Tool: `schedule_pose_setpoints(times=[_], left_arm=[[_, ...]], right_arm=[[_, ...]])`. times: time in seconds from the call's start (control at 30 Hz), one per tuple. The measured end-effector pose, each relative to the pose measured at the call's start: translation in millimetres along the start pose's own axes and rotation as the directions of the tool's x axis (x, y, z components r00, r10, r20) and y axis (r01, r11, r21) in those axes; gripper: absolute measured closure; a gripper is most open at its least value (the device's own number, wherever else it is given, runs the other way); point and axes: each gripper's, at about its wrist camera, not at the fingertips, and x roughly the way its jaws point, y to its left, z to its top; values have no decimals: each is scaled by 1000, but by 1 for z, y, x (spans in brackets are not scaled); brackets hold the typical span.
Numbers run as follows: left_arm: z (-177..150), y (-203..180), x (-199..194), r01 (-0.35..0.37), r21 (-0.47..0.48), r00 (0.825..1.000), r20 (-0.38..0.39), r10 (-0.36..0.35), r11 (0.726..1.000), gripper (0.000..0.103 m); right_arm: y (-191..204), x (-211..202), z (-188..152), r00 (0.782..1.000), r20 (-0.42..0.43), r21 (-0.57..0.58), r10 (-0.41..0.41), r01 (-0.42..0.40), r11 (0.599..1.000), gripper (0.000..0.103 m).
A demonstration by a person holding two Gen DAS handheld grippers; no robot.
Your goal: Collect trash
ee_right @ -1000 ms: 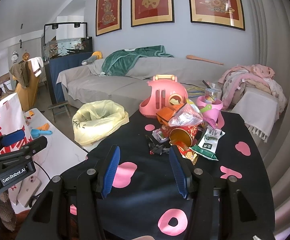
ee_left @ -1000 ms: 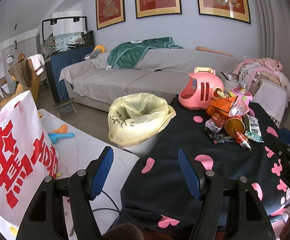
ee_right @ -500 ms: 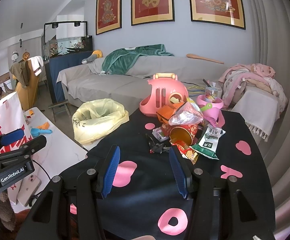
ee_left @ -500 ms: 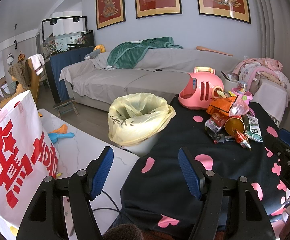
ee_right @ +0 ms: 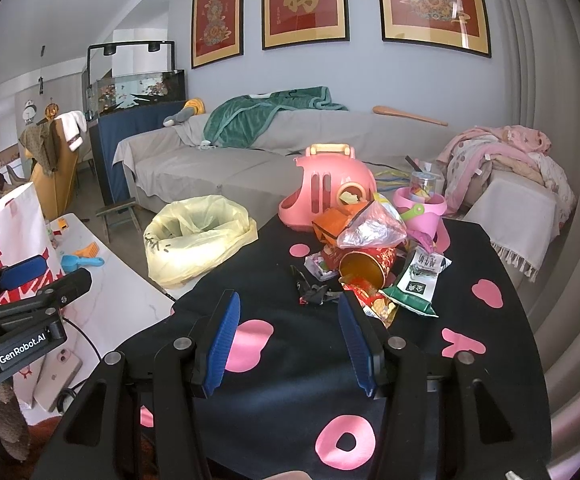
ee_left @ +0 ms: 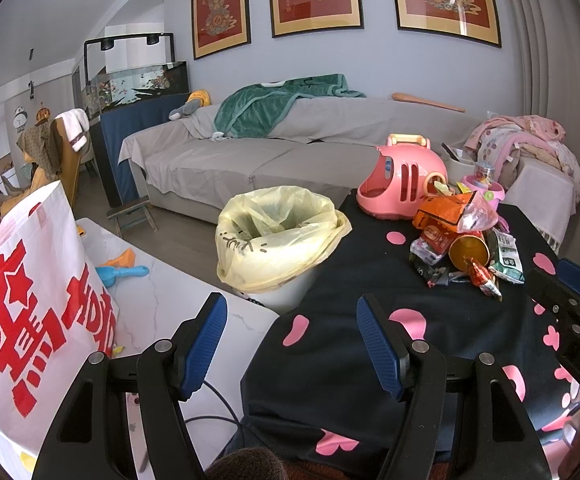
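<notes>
My left gripper (ee_left: 292,344): jaws spread wide, nothing between them; it hangs over the near edge where the white table meets the black cloth, aimed slightly downward.
My right gripper (ee_right: 287,338): jaws apart too, nothing held; it sits low over the black cloth, with the trash pile just past its tips.
Trash pile (ee_right: 370,264): heaped on the black cloth toward the far side, in front of the pink toy carrier; in my left view it lies to the right of centre (ee_left: 466,248).
Paper cup (ee_right: 366,266): red and gold, lying on its side with the open mouth facing me, in the middle of the pile.
Green packet (ee_right: 418,284): flat on the cloth at the right of the cup, touching the pile.
Clear crumpled bag (ee_right: 372,230): resting on top of the heap, above the cup.
Black wrapper (ee_right: 310,286): small and crumpled, at the left edge of the pile, nearest my right gripper.
Bin (ee_left: 277,236): lined with a yellow bag, mouth open, standing just beside the left edge of the cloth-covered table, well apart from the pile.
Black cloth (ee_right: 281,400): with pink shapes, covering the table under both grippers.
Pink toy carrier (ee_left: 402,184): upright at the far edge of the cloth, behind the trash.
White bag with red lettering (ee_left: 29,304): standing on the white table at my far left.
</notes>
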Motion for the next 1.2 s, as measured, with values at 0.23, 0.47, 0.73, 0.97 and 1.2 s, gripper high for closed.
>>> schedule_pose_setpoints(times=[0.23,0.47,0.73,0.97,1.2], left_arm=[[0,0,-1,-1,-1,1000,-2,1,1000,35],[0,0,-1,-2,-1,1000,-1,2,1000,35],[19,-4,12,18,3,1000,17,-18,1000,35],[43,-36,49,147,82,988,26,-150,986,35],[50,-82,101,325,138,946,-68,-318,936,35]], right_arm=[[0,1,0,1000,-3,2,2,-2,1000,54],[0,2,0,1000,-4,3,1,-1,1000,54],[-10,9,-13,1000,-9,19,-24,24,1000,54],[-46,21,-8,992,-12,44,-122,122,992,54],[-107,35,-5,979,-63,149,-193,201,968,54]])
